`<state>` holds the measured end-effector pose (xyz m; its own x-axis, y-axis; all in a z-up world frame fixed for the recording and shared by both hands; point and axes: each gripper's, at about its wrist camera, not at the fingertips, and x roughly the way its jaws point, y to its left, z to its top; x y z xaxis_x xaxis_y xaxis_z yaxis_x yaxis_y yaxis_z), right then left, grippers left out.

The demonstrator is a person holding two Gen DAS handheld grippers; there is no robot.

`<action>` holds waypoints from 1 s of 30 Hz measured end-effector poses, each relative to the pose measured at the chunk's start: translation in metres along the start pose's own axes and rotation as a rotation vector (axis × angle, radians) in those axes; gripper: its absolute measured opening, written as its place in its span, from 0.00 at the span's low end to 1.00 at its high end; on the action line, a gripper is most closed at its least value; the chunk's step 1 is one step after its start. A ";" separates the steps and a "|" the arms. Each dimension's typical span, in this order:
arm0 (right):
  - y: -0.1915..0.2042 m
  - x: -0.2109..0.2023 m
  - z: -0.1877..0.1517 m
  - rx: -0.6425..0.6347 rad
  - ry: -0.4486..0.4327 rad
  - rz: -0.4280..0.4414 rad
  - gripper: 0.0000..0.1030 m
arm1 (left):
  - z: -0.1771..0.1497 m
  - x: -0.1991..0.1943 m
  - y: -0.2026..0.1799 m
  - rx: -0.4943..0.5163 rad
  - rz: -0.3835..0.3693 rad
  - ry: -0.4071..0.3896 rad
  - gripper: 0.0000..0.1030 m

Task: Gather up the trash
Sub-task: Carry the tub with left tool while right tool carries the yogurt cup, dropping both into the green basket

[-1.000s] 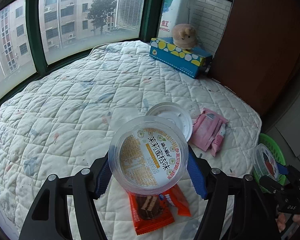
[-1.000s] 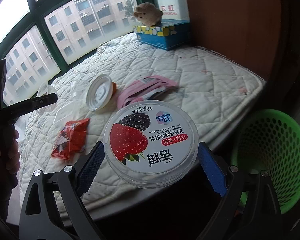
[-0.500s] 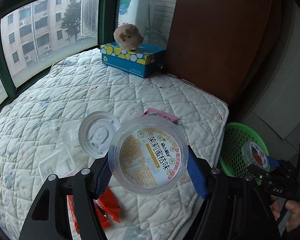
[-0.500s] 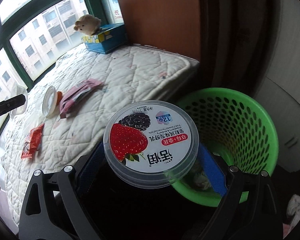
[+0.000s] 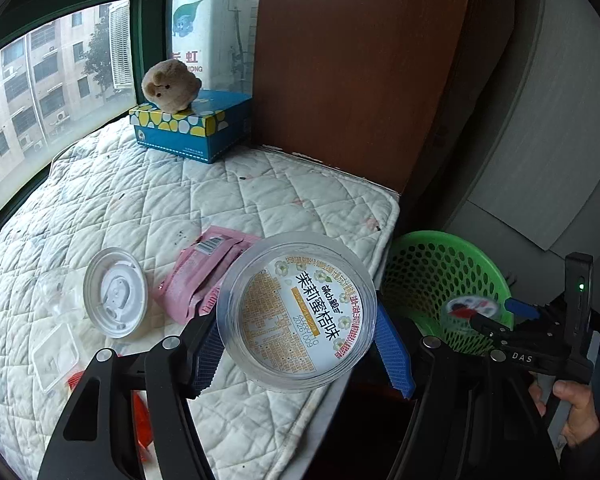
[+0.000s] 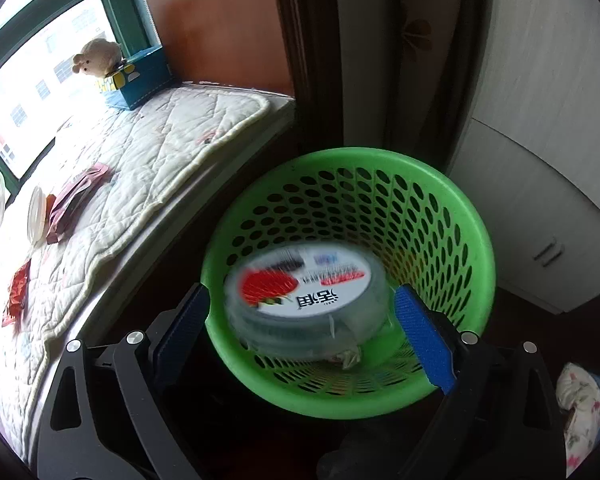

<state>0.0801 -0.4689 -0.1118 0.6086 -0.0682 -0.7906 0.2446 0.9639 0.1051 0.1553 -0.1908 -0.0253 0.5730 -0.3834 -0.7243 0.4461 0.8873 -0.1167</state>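
My left gripper [image 5: 298, 316] is shut on a clear round cup with a yellow printed label [image 5: 300, 312], held over the mattress edge just left of the green mesh basket [image 5: 432, 264]. My right gripper [image 6: 302, 288] hangs over the basket [image 6: 380, 160], fingers apart. The strawberry-label cup [image 6: 304, 292] is blurred, free of the pads and dropping inside the basket. In the left wrist view the right gripper [image 5: 496, 316] is at the far right above the basket, held by a hand. A pink wrapper [image 5: 204, 272], a white lid [image 5: 116, 292] and a red wrapper [image 5: 140, 420] lie on the bed.
A quilted white mattress [image 5: 140, 208] fills the left. A blue tissue box [image 5: 188, 136] with a plush toy sits at its far corner. A brown wooden panel [image 5: 360, 60] rises behind the bed. A clear plastic tray [image 5: 56, 356] lies near the lid. White cabinets [image 6: 540, 200] stand right of the basket.
Both grippers swung right from over the bed toward the green basket. The strawberry cup came out of the right gripper's pads and is falling into the basket. The left still holds its cup.
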 end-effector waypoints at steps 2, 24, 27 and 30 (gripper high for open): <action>-0.005 -0.002 -0.001 0.010 -0.005 -0.011 0.92 | 0.000 0.004 -0.008 0.011 -0.008 0.006 0.63; -0.045 -0.069 -0.008 0.077 -0.134 -0.009 0.92 | -0.013 0.073 -0.114 0.142 -0.128 0.150 0.63; -0.050 -0.073 -0.009 0.086 -0.141 -0.008 0.92 | -0.016 0.081 -0.130 0.159 -0.147 0.168 0.63; -0.055 -0.076 -0.011 0.099 -0.143 -0.010 0.92 | -0.019 0.087 -0.143 0.171 -0.169 0.187 0.63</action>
<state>0.0127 -0.5141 -0.0643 0.7052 -0.1202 -0.6987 0.3200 0.9334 0.1625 0.1280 -0.3464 -0.0847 0.3516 -0.4537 -0.8189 0.6428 0.7529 -0.1411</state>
